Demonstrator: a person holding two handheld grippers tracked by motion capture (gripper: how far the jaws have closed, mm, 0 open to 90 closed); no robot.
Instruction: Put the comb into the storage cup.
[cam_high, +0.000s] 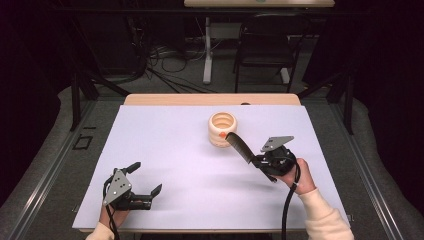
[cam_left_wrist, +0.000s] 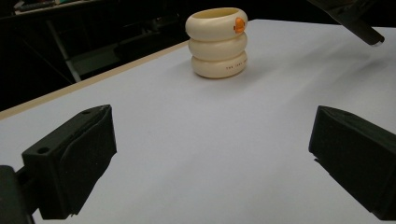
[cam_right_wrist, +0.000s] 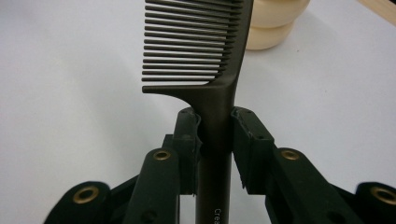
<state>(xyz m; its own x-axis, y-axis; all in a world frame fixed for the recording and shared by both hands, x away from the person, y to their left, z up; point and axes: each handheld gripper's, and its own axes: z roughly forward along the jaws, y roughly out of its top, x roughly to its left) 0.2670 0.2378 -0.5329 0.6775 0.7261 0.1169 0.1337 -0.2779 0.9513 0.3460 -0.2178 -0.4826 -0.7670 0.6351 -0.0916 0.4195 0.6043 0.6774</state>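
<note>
Comb (cam_right_wrist: 201, 51), dark and wide-toothed, clamped by its handle between the two black jaws of the right gripper (cam_right_wrist: 215, 135); teeth pointing to the left of the right gripper view, spine rising straight up the frame's middle. In the high view, right of centre, comb slanting up and left from the right gripper (cam_high: 256, 161), tip just reaching a cream holder (cam_high: 222, 129), a ribbed ring-stacked cup with an orange mark on its side. Holder standing upright on the white table (cam_high: 190, 190), slightly above centre frame; open mouth facing up.

Likely step in hand: dropping the comb into the holder. Best done by lifting the tip clear above the rim first, tilting the comb closer to upright, centring it over the opening, then lowering and letting go only once well inside. Risk, as a judgement: nudging the light cup sideways or tipping it if the tip catches the rim.

Left gripper (cam_high: 145, 180) resting low at lower left of the high view, jaws spread wide with nothing between them, well apart from the holder (cam_left_wrist: 217, 42), seen at upper centre of the left gripper view. Comb tip (cam_left_wrist: 362, 28) entering at that view's upper right corner. Free to steady the cup if needed.
</note>
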